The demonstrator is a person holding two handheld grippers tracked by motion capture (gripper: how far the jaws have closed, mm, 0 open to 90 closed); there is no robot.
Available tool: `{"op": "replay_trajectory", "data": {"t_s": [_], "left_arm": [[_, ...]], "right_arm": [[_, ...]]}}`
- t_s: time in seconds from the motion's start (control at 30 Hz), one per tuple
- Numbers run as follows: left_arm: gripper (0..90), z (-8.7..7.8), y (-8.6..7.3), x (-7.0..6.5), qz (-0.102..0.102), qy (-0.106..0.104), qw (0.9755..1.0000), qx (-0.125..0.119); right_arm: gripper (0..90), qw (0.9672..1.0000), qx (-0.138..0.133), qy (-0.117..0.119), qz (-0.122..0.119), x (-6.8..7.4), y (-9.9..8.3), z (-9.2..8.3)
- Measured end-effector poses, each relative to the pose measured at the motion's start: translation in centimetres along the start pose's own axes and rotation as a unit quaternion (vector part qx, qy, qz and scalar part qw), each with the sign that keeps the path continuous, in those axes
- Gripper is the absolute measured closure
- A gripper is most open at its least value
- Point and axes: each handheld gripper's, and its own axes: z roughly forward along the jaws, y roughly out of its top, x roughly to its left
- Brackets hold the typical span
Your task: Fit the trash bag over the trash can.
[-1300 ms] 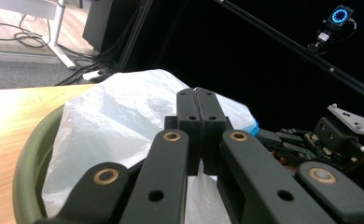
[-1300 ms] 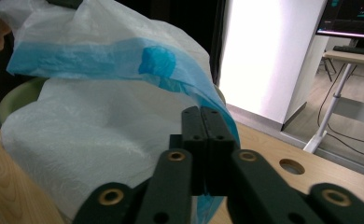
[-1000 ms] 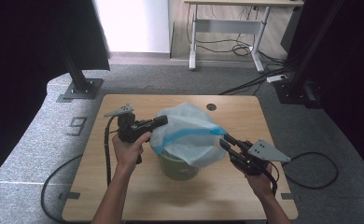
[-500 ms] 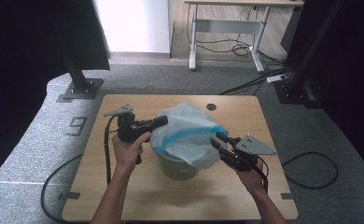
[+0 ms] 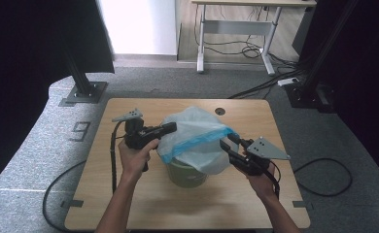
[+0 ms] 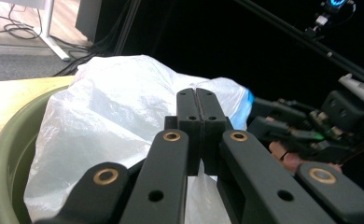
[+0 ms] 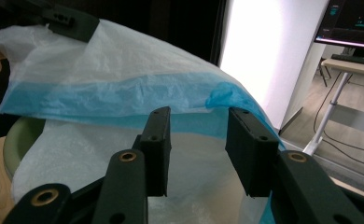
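at the table's (image 5: 129,204) middle, my view of the green bucket (image 5: 187,174) is mostly hidden under the crinkly white bag (image 5: 192,131) with its blue band. my left gripper (image 5: 170,127) is pinched tight on the bag's left edge. my right gripper (image 5: 226,144) has just been opening, nothing clamped, bare wood all around.

Digit "9" on the grey floor mat (image 5: 80,130)
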Motion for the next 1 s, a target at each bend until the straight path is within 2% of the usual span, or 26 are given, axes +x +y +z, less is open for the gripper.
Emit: {"op": "replay_trajectory", "data": {"t_s": [0.23,0.33,0.37,0.47,0.63,0.83,1.0], "left_arm": [[89.9,0.1,-0.1,-0.2,0.004,-0.004,0.9999,0.011],[89.9,0.0,0.0,-0.1,0.002,-0.007,0.9999,0.010],[89.9,-0.1,0.0,-0.1,0.001,-0.009,0.9999,0.010],[89.9,-0.2,0.0,0.0,0.001,-0.009,0.9999,0.013],[89.9,-0.3,0.0,0.1,0.000,-0.008,0.9999,0.014],[89.9,-0.3,0.0,0.1,0.000,-0.011,0.9998,0.015],[89.9,-0.3,0.0,0.2,-0.001,-0.013,0.9998,0.015]], "right_arm": [[56.9,0.9998,0.002,0.002,-0.019,-0.7,1.2,0.1],[56.3,0.9996,0.009,0.008,-0.025,-1.0,1.2,0.4],[55.6,0.9992,0.020,0.015,-0.031,-1.2,1.0,0.7],[54.7,0.9987,0.023,0.011,-0.043,-1.5,0.8,0.9],[54.2,0.9983,0.024,0.006,-0.053,-1.8,1.1,0.8],[54.1,0.9970,0.043,0.021,-0.062,-2.2,1.5,1.1],[53.9,0.9971,0.038,0.019,-0.063,-2.5,1.8,1.0]]}}
